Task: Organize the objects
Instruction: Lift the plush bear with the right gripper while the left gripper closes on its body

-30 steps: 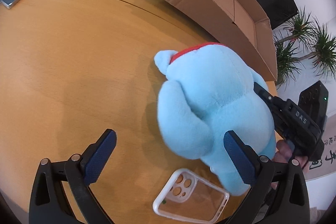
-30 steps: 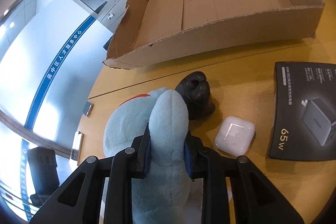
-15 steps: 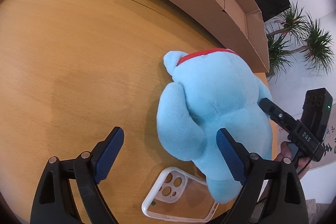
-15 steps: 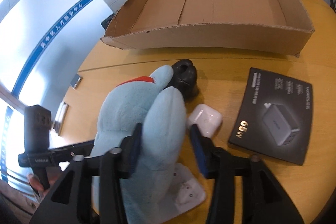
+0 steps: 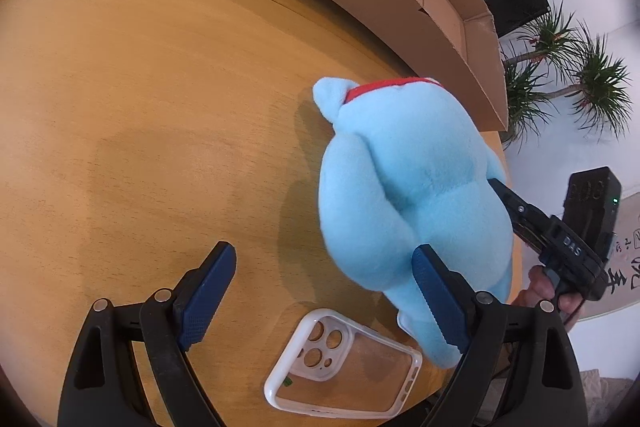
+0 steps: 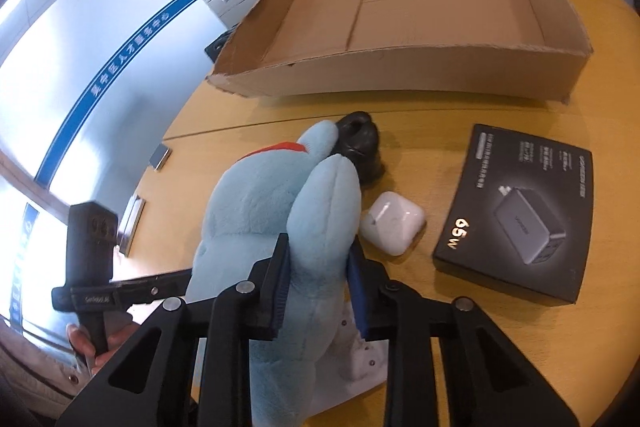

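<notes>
A: Round wooden table [image 5: 152,115], office behind it: glass wall with a blue stripe, grey cabinets. Shallow cardboard tray [image 6: 420,7] at the far side, nothing in it.

B: Left wrist view only: clear phone case [image 5: 344,367] lying flat near the table edge, potted plants [image 5: 568,75] past the tray's corner. The left gripper [image 5: 324,291] is released, jaws wide, nothing between the pads; its right finger stands in front of the blue plush toy [image 5: 416,187], contact unclear.

A: Right wrist view adds the black charger box [image 6: 520,215], the white earbud case [image 6: 394,223] near the toy, and a black rounded object [image 6: 360,143] behind the toy's ear. None of these show from the left.

B: Right gripper [image 6: 318,283]?

A: Jaws closing on one plush limb, pads pressing its sides. The toy rests on the table between both grippers, well short of the tray.

B: Against half a second ago?

A: The right jaws stood clear of the limb then; now they pinch it. A second ago they also pinched it. The left jaws are slightly narrower than a second ago. The toy has barely shifted.
</notes>
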`<state>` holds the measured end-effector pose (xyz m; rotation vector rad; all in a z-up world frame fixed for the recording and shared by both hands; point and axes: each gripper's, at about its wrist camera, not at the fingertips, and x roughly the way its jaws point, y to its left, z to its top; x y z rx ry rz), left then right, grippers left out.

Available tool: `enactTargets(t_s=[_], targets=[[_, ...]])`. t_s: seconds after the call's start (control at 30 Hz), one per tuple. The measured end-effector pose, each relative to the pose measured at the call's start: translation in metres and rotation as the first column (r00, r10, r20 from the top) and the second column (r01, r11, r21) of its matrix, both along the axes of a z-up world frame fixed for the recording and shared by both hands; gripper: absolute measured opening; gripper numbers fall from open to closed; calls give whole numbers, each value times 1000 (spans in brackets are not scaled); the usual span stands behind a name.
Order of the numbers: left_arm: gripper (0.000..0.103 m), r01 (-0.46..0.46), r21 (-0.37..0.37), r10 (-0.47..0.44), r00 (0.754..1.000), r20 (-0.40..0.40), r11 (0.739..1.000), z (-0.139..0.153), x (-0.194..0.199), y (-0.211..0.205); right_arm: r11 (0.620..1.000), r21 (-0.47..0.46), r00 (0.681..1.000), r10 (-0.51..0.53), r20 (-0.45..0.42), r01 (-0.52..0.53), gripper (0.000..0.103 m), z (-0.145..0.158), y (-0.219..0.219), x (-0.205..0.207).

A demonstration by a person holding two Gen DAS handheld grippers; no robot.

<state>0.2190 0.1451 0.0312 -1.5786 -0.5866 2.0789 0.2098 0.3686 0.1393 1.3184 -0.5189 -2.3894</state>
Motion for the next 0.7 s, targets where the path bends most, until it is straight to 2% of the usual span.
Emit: enactTargets(t_s=[0.17,0.27,0.33,0.4,0.53,0.7], targets=[[88,32,-9,-33,999,-32,999,9,-3,7,999,-34,1000,-5,15,5,24,-7,8,-1],[70,41,40,-40,999,-32,998,11,-6,5,999,-43,1000,4,15,-3,24,-7,10,0],[63,50,47,-49,998,-34,998,12,-6,7,999,-45,1000,9,11,-8,24,-6,8,1],[46,65,59,-63,997,-37,996,14,-7,9,999,-52,1000,16,4,-15,24,-6,8,2],[43,68,69,-66,997,-36,995,17,-13,9,998,-63,1000,27,-6,-28,25,-7,10,2],[47,66,122,-67,998,-1,990,13,-16,12,996,-84,1000,29,-2,-29,29,-10,16,4]])
